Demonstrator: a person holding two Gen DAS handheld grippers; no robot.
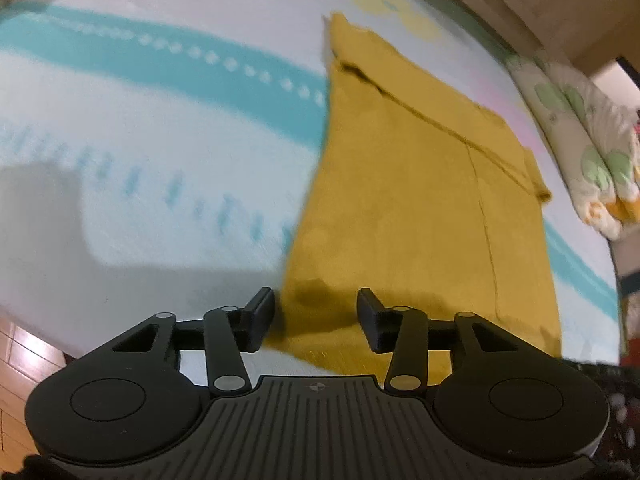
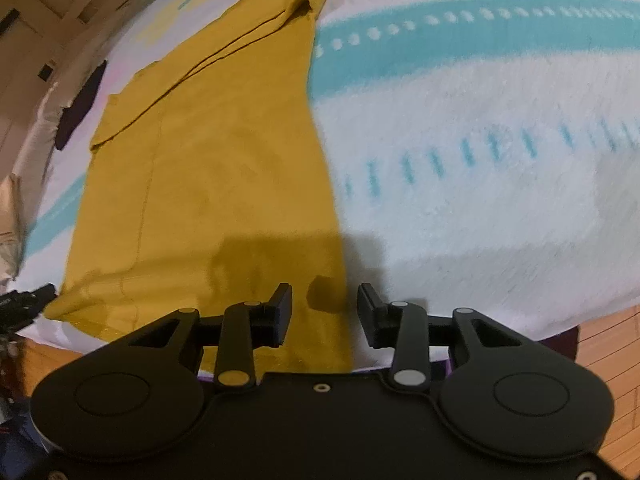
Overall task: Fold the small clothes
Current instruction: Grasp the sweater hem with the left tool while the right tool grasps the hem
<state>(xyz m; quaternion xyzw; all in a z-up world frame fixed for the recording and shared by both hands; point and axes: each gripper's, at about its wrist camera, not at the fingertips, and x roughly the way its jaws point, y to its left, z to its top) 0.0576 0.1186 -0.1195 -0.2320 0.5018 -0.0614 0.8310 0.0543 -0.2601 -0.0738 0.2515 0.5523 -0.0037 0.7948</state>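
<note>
A mustard-yellow garment (image 1: 420,200) lies flat on the bed as a long strip, its far part folded over itself. My left gripper (image 1: 316,316) hangs open just above the garment's near left corner, with one finger over the sheet and the other over the cloth; its pads touch nothing. In the right wrist view the same garment (image 2: 208,168) stretches away to the upper left. My right gripper (image 2: 324,312) is open above the garment's near right edge, which runs between the fingers without being pinched.
The bed sheet (image 1: 160,140) is white with teal stripes and pink patches. A flowered pillow (image 1: 580,152) lies at the right side. Wooden floor (image 2: 612,380) shows past the near bed edge. A dark cloth (image 2: 80,104) lies at the far left.
</note>
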